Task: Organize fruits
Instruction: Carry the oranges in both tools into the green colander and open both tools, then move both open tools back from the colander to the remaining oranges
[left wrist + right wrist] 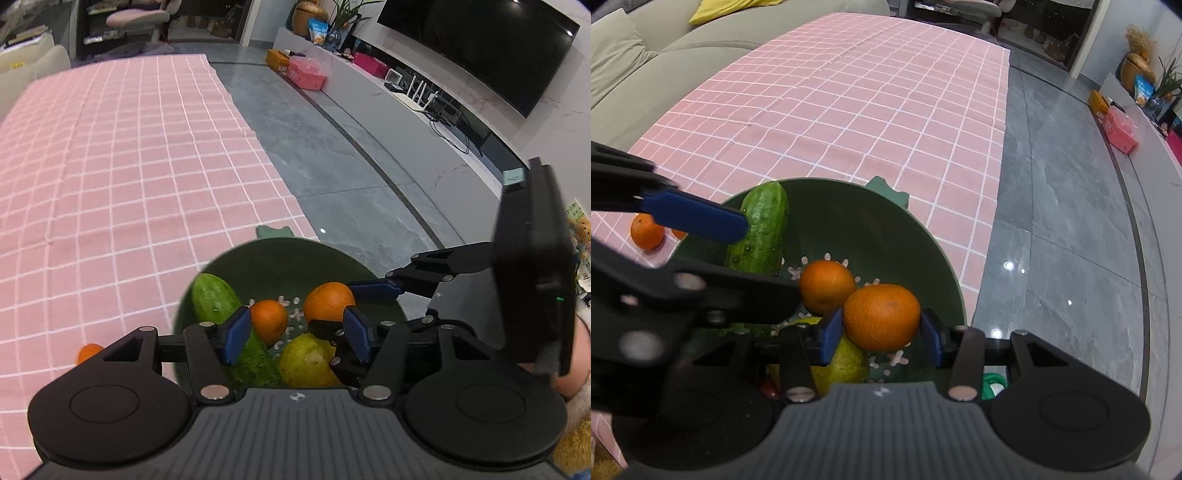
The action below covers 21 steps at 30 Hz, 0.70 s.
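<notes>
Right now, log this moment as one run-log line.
left gripper: open, over bowl | right gripper: holding orange over bowl | in bowl: cucumber, second orange, pear

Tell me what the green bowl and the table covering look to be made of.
Green bowl: probably moulded plastic, matte with a soft sheen; flower-shaped drain holes are cut into its base. Table covering: seemingly thin woven cloth, matte pink with white grid lines; faint creases show.

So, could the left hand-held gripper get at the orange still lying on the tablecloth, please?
Probably yes. The left hand-held gripper is open and holds nothing, and the orange lies in the open on the tablecloth beside the green colander, with nothing over it.
</notes>
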Available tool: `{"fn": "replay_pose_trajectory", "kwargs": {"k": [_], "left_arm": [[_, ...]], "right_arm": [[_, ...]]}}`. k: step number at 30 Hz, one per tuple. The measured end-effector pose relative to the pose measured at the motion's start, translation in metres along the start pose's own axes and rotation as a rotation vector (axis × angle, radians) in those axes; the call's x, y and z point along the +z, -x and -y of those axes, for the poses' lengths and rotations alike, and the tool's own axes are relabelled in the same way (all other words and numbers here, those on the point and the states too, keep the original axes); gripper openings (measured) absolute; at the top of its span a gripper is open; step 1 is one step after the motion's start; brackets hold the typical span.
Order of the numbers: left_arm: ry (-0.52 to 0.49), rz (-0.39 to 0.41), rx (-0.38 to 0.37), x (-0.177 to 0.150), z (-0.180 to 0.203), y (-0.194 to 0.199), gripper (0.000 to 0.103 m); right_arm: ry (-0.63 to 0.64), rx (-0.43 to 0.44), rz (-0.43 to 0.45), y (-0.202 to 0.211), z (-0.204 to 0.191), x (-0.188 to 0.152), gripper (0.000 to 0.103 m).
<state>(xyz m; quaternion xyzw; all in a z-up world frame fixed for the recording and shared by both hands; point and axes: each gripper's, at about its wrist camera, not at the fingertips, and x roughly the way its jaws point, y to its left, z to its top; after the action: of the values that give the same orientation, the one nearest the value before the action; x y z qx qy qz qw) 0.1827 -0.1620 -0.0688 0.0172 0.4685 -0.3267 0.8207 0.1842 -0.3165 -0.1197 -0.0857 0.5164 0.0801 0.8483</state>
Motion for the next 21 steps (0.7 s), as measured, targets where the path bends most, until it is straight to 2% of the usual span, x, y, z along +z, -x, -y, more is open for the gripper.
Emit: {"fn": "replay_pose_trajectory", "kwargs": {"k": [3,5,6,10,14,21], "left_arm": [[-0.007,0.013,0.037,-0.003,-0.001,0.011,0.067],[-0.003,0.017,0.063,-0.005,-0.004,0.017,0.067],[0.000,0.018,0.075,-0.005,-0.004,0.020,0.067],[0.005,0.025,0.126,-0.011,-0.008,0.035,0.067],[-0.001,0.049,0.180,-0.018,-0.011,0.054,0.067],[0.026,0.100,0.249,-0.029,-0.025,0.086,0.067]], "right_arm": [[0.021,-0.012,0.007,0.002,-0.006,0.001,0.045],[0.033,-0.022,0.017,0.005,-0.011,0.002,0.055],[0.038,-0.029,0.025,0.007,-0.013,0.001,0.056],[0.050,-0.044,0.061,0.023,-0.023,0.003,0.057],[0.028,-0.050,0.130,0.047,-0.035,0.002,0.064],[-0.052,0.005,0.229,0.079,-0.064,0.000,0.065]]}}
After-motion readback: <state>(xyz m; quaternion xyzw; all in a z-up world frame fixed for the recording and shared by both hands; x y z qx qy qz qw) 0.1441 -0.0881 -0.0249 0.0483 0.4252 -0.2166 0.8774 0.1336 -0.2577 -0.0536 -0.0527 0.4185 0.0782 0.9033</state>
